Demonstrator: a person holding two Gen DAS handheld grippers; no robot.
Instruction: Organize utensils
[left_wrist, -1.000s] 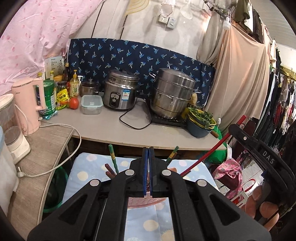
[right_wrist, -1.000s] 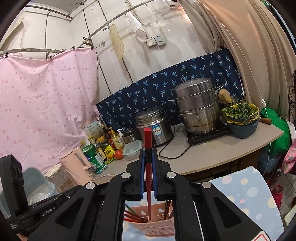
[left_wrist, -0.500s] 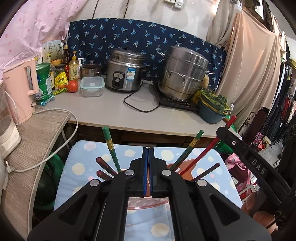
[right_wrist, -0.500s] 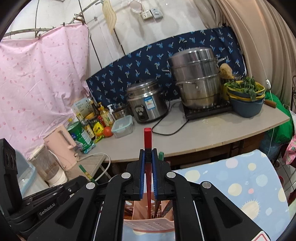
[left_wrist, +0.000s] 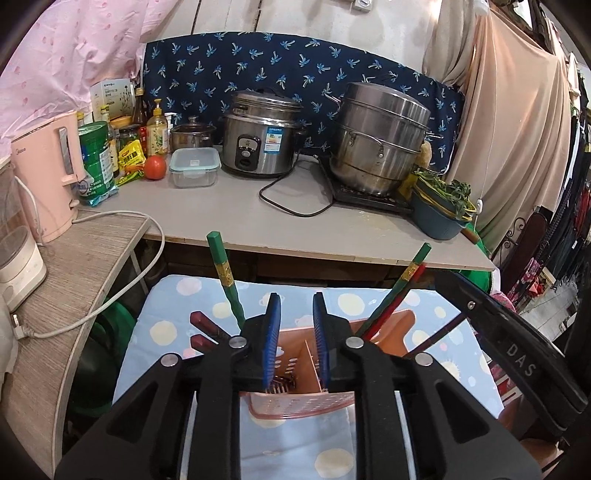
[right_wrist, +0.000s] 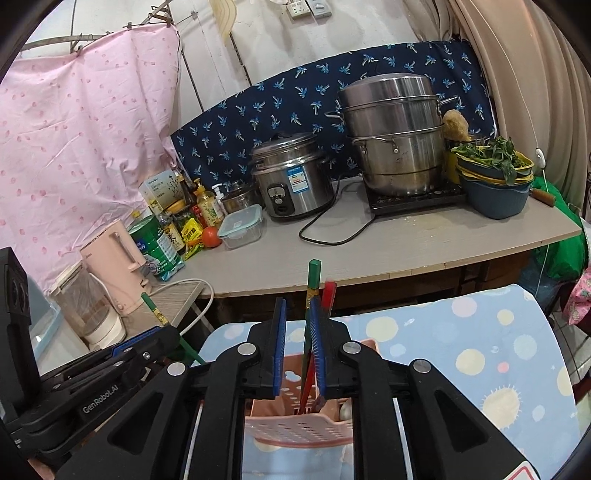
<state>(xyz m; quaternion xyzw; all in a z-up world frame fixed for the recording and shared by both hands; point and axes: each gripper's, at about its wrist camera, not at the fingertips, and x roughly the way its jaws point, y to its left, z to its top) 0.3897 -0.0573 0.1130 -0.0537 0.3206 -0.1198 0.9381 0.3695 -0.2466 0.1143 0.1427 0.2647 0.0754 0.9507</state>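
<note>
A pink slotted utensil holder (left_wrist: 295, 410) stands on a dotted blue cloth (left_wrist: 177, 325) just beneath both grippers. Green chopsticks (left_wrist: 221, 266), a green and a red one (left_wrist: 410, 277) and dark red ones (left_wrist: 203, 328) lean out of it. My left gripper (left_wrist: 295, 317) hangs over the holder, its jaws opening, with nothing between the pads. My right gripper (right_wrist: 297, 321) is opening too. A red chopstick (right_wrist: 328, 291), blurred, tips off the right pad down into the holder (right_wrist: 295, 424) beside a green chopstick (right_wrist: 314, 280). No pad presses on either.
Behind the cloth runs a grey counter (left_wrist: 229, 221) with a rice cooker (left_wrist: 262, 136), a steel steamer pot (left_wrist: 380, 140), a bowl of greens (left_wrist: 439, 206), a lidded box and bottles. A pink kettle (left_wrist: 48, 177) and its cable sit on the wooden shelf at left.
Both grippers came down over the pink holder. Their jaws, shut before, now stand apart. The red chopstick that the right one held upright has slipped free and leans to the right.
</note>
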